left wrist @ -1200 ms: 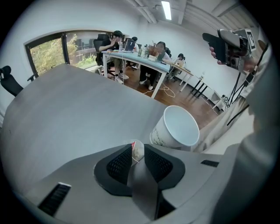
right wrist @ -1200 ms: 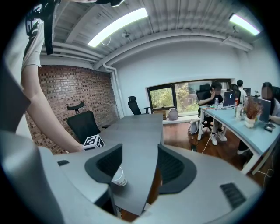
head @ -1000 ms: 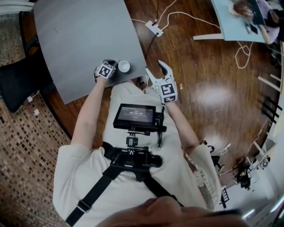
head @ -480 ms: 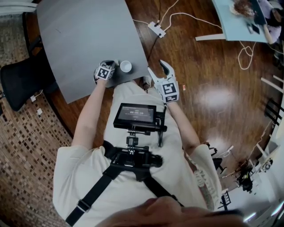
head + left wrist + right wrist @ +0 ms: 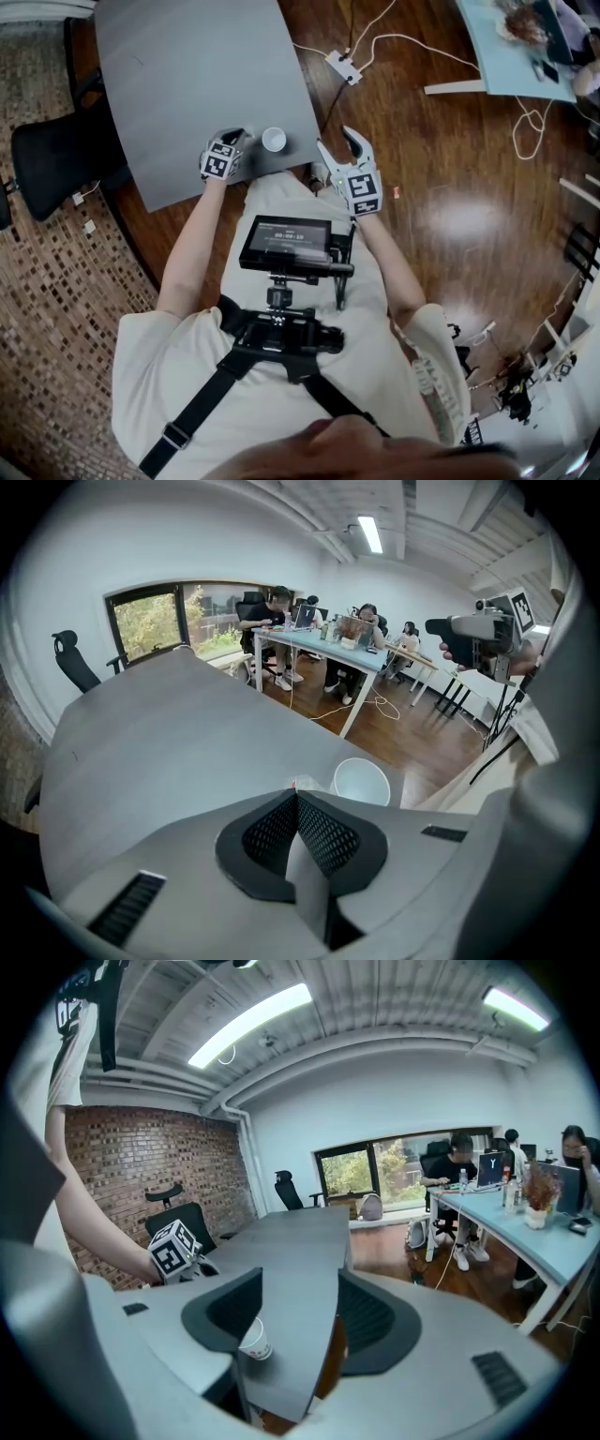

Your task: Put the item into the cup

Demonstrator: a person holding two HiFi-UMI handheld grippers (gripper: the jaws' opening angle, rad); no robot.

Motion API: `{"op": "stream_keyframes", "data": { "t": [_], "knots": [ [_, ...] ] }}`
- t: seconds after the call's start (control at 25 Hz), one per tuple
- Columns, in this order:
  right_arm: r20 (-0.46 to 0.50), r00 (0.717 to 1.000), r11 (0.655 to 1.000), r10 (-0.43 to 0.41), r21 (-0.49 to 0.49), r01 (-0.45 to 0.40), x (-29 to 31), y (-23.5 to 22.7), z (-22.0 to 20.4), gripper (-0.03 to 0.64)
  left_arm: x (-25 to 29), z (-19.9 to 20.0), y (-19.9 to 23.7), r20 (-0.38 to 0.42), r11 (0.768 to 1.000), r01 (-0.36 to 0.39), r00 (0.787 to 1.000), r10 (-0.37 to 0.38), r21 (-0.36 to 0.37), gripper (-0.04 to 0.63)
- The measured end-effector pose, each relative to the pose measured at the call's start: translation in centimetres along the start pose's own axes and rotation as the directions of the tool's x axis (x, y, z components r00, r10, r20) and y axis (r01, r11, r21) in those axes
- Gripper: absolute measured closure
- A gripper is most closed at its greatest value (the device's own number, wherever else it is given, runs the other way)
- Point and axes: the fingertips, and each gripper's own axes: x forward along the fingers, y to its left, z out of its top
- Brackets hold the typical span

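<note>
A white paper cup (image 5: 274,140) stands upright near the front edge of the grey table (image 5: 187,75). My left gripper (image 5: 240,138) hovers just left of it, above the tabletop. In the left gripper view its jaws are shut, and a tiny pale item with a red speck (image 5: 296,783) is pinched at the tips of the left gripper (image 5: 296,794), with the cup (image 5: 361,782) just beyond to the right. My right gripper (image 5: 336,142) is held open off the table's right edge. In the right gripper view nothing lies between the jaws of the right gripper (image 5: 300,1279), and the cup (image 5: 253,1340) shows low down.
A black office chair (image 5: 56,159) stands left of the table. On the wooden floor to the right lie a power strip (image 5: 343,67) and cables. Farther off, people sit at a light blue desk (image 5: 511,47). A monitor rig (image 5: 286,246) hangs at my chest.
My left gripper has lifted off the tabletop beside the cup. The right gripper has kept its place and stays open.
</note>
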Motion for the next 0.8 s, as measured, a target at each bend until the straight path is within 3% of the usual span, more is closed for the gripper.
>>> {"op": "stream_keyframes", "data": {
  "t": [0.4, 0.8],
  "knots": [
    [-0.002, 1.0, 1.0, 0.025, -0.007, -0.025, 0.3, 0.5, -0.5, 0.35, -1.6, 2.9, -3.9, 0.054, 0.993, 0.043, 0.997, -0.049, 0.107, 0.594],
    [0.021, 1.0, 1.0, 0.014, -0.007, -0.013, -0.2, 0.3, -0.2, 0.35, -1.5, 4.3, -6.6, 0.06, 0.981, 0.072, 0.995, -0.084, 0.178, 0.594]
  ]
}}
